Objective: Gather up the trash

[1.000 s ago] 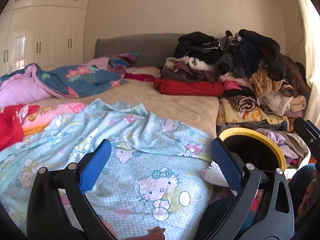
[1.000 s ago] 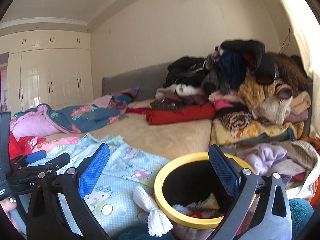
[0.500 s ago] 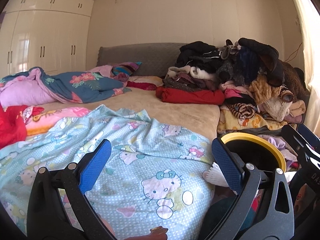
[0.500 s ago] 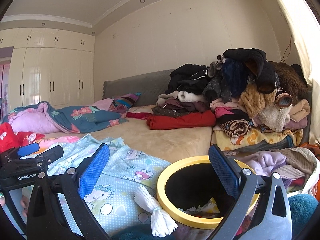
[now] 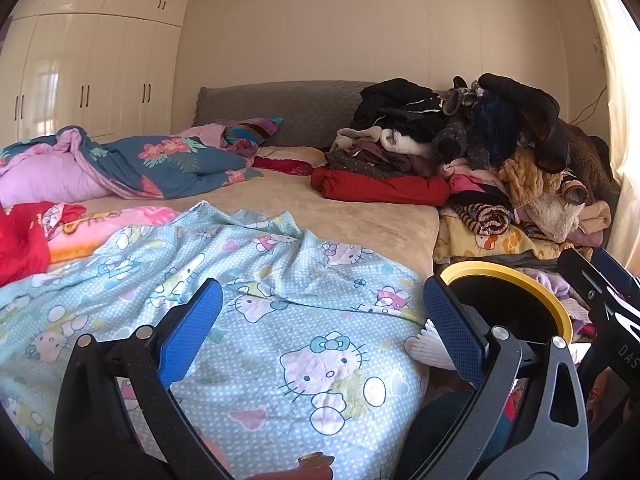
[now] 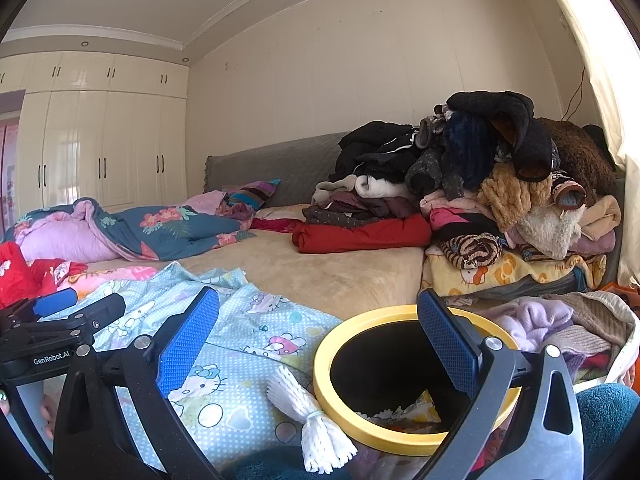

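— Bedding is filling our view; where is the white foam net (image 6: 310, 420) lying?

— Against the yellow-rimmed bin (image 6: 320, 364), nearer our right gripper (image 6: 318, 344). We are holding both grippers spread, empty.

- A black trash bin with a yellow rim (image 6: 344, 420) stands upright beside the bed, open, with crumpled wrappers (image 6: 416, 410) at its bottom.
- A white foam fruit net (image 6: 316, 424), tied at its middle, lies touching the bin's rim.

Sunlit cream walls (image 5: 360, 32) — white wardrobe (image 5: 92, 76), gray headboard (image 5: 304, 112).
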Demonstrator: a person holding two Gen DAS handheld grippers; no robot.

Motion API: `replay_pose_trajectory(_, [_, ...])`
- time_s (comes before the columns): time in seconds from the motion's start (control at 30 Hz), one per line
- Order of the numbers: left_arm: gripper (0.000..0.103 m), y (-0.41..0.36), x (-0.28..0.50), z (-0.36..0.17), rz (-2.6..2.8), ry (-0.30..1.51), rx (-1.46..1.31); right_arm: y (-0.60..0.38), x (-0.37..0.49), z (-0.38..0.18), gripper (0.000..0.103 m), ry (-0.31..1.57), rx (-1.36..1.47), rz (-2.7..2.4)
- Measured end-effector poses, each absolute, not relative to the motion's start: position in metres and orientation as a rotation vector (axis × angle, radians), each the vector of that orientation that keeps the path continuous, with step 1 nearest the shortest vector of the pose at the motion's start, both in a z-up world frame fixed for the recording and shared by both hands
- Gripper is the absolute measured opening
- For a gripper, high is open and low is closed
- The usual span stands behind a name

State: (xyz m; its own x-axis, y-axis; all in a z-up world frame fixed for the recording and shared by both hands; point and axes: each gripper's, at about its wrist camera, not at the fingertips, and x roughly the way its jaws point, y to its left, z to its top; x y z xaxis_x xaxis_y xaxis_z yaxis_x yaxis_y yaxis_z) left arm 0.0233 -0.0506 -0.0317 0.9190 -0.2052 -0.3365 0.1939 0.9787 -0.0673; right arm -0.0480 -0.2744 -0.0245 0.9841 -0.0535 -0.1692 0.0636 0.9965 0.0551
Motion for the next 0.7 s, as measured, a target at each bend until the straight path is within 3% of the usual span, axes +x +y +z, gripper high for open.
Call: replay_pose_trajectory(0.7, [0.092, -0.0524, 0.0241, -0.0328, -0.200, 0.346, -0.032, -0.2757, -0.0479, -0.0250, 0.097, 0.167, 0.068, -0.053])
